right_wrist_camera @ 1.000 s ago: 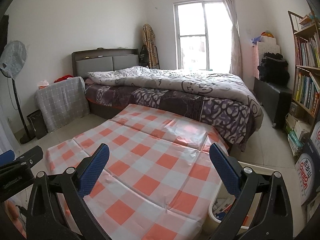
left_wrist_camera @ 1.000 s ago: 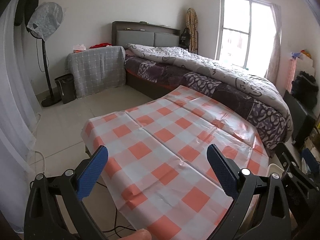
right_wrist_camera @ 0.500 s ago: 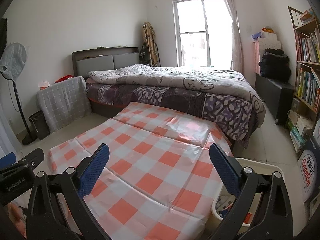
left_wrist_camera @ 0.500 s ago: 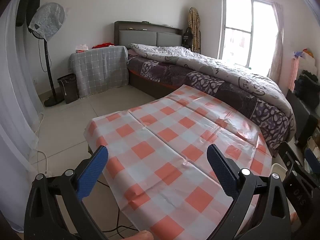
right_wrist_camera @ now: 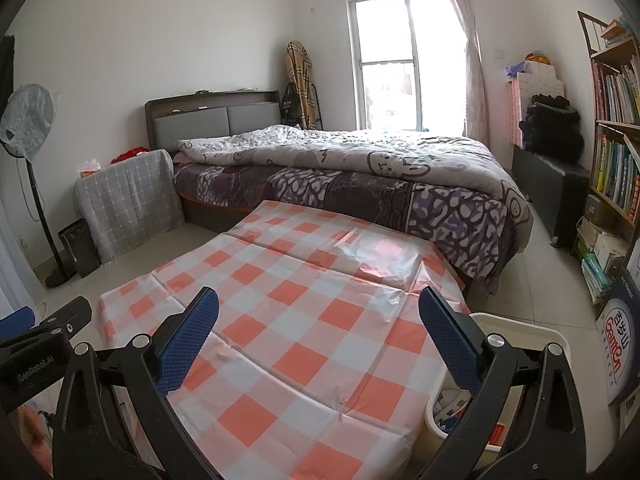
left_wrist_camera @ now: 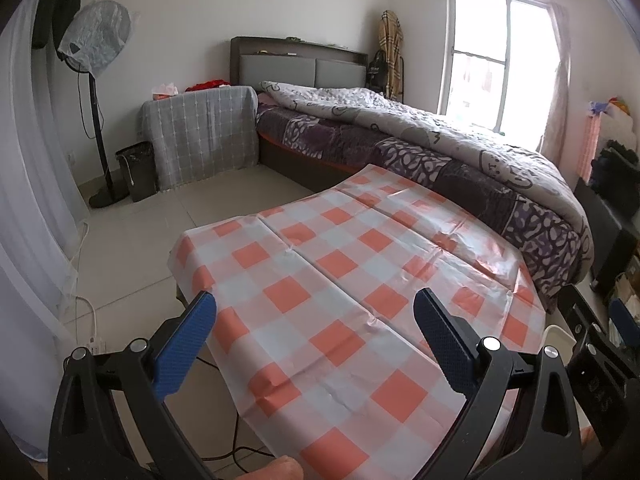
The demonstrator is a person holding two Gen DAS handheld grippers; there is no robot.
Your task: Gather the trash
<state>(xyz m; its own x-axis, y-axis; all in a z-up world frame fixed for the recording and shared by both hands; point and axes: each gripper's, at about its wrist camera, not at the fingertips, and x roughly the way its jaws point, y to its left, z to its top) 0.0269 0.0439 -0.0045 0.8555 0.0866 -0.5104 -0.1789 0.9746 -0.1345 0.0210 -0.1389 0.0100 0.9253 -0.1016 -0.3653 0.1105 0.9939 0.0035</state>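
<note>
My left gripper point(left_wrist_camera: 316, 320) is open above the near part of a table covered with an orange-and-white checked cloth point(left_wrist_camera: 340, 280), nothing between its blue pads. My right gripper point(right_wrist_camera: 318, 322) is open too, over the same checked cloth point(right_wrist_camera: 304, 320), and holds nothing. A cream plastic bin point(right_wrist_camera: 520, 330) stands on the floor at the table's right edge, with scraps of trash inside. Only the rim of the cream bin point(left_wrist_camera: 556, 334) shows in the left wrist view. No loose trash shows on the cloth.
A bed with a patterned quilt point(right_wrist_camera: 360, 168) lies just beyond the table. A cloth-covered nightstand point(left_wrist_camera: 200, 136), a small black bin point(left_wrist_camera: 138, 170) and a standing fan point(left_wrist_camera: 96, 80) stand at the left. A bookshelf point(right_wrist_camera: 612, 128) and boxes line the right wall.
Both grippers have risen and pulled back slightly, so the table sits lower and farther in view. Both stay open and hold nothing.
</note>
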